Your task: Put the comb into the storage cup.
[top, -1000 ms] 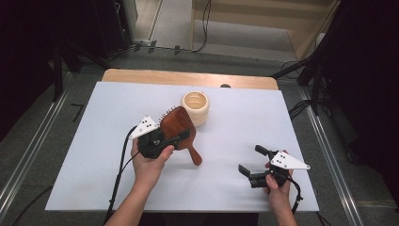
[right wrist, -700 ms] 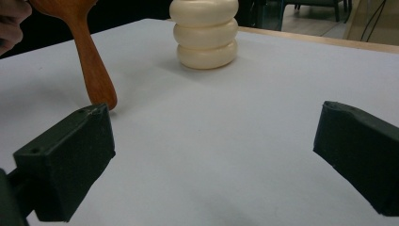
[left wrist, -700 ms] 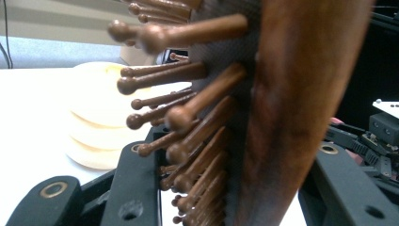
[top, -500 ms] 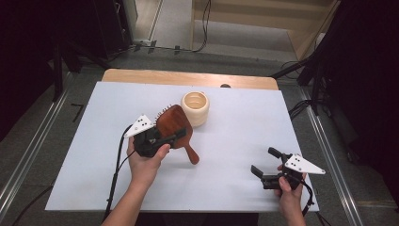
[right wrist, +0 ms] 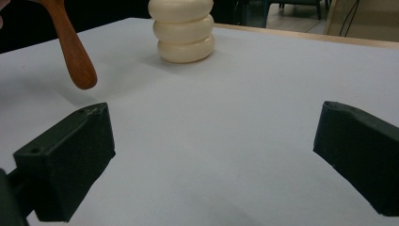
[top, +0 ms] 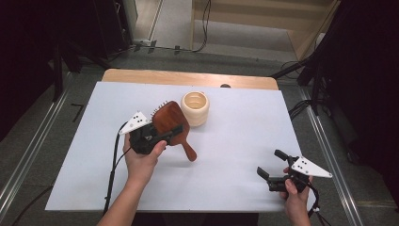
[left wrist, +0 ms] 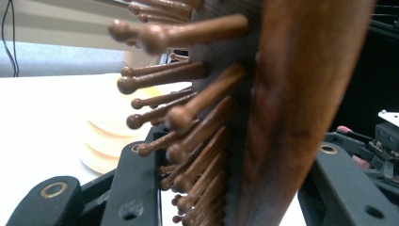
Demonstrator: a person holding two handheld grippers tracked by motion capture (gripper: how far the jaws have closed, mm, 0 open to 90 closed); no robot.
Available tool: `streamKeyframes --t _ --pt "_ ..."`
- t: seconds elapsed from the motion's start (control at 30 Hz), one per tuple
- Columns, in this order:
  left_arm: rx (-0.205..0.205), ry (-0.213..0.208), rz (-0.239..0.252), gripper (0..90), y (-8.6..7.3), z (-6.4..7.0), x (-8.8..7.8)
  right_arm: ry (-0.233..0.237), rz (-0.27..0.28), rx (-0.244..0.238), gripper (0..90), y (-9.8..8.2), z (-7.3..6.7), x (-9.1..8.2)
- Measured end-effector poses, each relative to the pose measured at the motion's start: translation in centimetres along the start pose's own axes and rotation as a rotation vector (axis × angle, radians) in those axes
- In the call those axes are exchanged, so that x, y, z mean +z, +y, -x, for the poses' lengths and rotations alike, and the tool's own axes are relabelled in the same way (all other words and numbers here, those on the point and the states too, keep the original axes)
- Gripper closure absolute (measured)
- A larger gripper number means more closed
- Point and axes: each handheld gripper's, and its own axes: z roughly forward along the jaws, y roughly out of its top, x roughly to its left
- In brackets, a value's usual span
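Observation:
My left gripper [top: 162, 133] is shut on a brown wooden hairbrush [top: 170, 123], held above the table with its handle [top: 188, 151] pointing toward the near right. In the left gripper view the brush's wooden bristles [left wrist: 188, 136] and its back [left wrist: 291, 117] stand between the jaws. A cream ribbed cup [top: 195, 108] stands upright just beyond the brush; it also appears in the right gripper view [right wrist: 185, 31]. My right gripper [top: 274, 165] is open near the table's front right, with nothing between its jaws. The handle's tip [right wrist: 75, 56] hangs at the upper left of the right gripper view.
A white sheet [top: 235, 141] covers the table, with a wooden strip [top: 188, 77] along its far edge. Black cables [top: 113, 160] trail from the left gripper. Metal rails [top: 28, 155] run along both sides of the table.
My left gripper has lifted the brush slightly and drawn it left, away from the cup. My right gripper has moved toward the front right corner of the table.

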Motion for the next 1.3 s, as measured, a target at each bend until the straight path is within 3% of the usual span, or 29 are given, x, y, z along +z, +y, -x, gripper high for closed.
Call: streamKeyframes --t 1.3 --pt "-0.007 0.006 0.016 57.0 2.2 -1.3 0.9 0.018 0.006 -0.003 0.0 -0.3 0.1 0.3"
